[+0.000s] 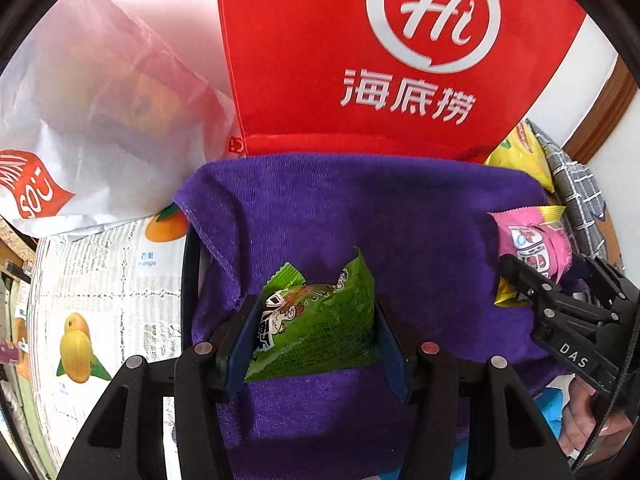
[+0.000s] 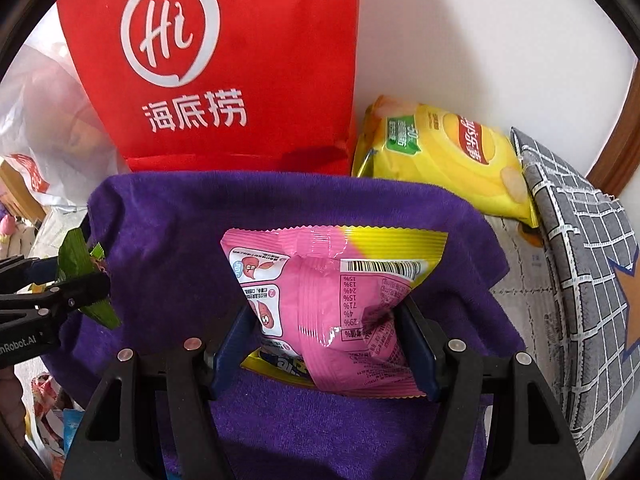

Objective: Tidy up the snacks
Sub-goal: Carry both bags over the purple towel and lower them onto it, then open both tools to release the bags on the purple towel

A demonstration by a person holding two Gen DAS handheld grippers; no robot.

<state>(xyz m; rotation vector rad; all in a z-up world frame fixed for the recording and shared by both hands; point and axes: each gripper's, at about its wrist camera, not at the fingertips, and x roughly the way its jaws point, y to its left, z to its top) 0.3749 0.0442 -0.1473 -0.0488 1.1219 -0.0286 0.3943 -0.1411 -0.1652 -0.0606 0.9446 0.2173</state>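
My left gripper (image 1: 316,320) is shut on a green snack packet (image 1: 316,320) and holds it over a purple towel (image 1: 360,208). My right gripper (image 2: 326,332) is shut on a pink and yellow snack packet (image 2: 332,280) over the same purple towel (image 2: 168,232). In the left wrist view the right gripper (image 1: 560,292) shows at the right with the pink packet (image 1: 532,240). In the right wrist view the left gripper (image 2: 60,280) shows at the left edge with the green packet (image 2: 76,252).
A red bag (image 1: 360,60) with a white logo stands behind the towel, also in the right view (image 2: 224,60). A yellow chip bag (image 2: 448,160) and a grey checked cushion (image 2: 580,260) lie at the right. A white plastic bag (image 1: 100,120) sits at the left on a fruit-print cloth (image 1: 100,300).
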